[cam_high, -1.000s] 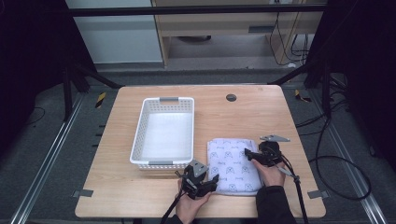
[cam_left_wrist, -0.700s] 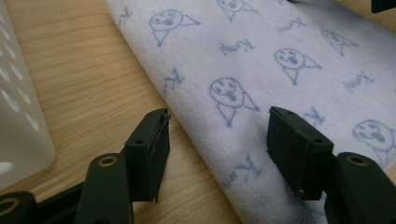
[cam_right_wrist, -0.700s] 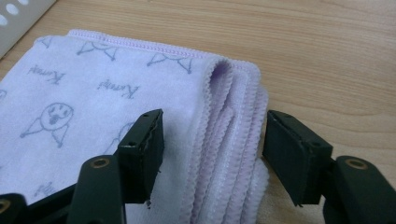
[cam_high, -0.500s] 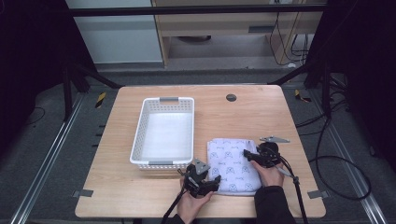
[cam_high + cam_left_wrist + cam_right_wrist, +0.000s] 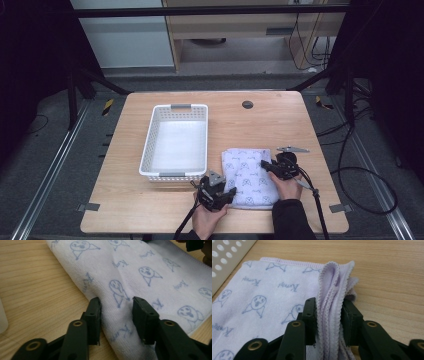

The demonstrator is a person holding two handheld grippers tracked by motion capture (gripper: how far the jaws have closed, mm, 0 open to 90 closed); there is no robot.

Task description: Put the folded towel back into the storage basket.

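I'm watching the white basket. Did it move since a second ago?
No. The white basket sits in the same spot on the table, just as far left of the dark round hole.

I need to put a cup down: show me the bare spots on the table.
Bare wood lies along the table's far edge beyond the white basket, around the dark round hole, and down the right side past the folded towel. The left strip is narrower. The near edge is crowded by the left gripper and right gripper.
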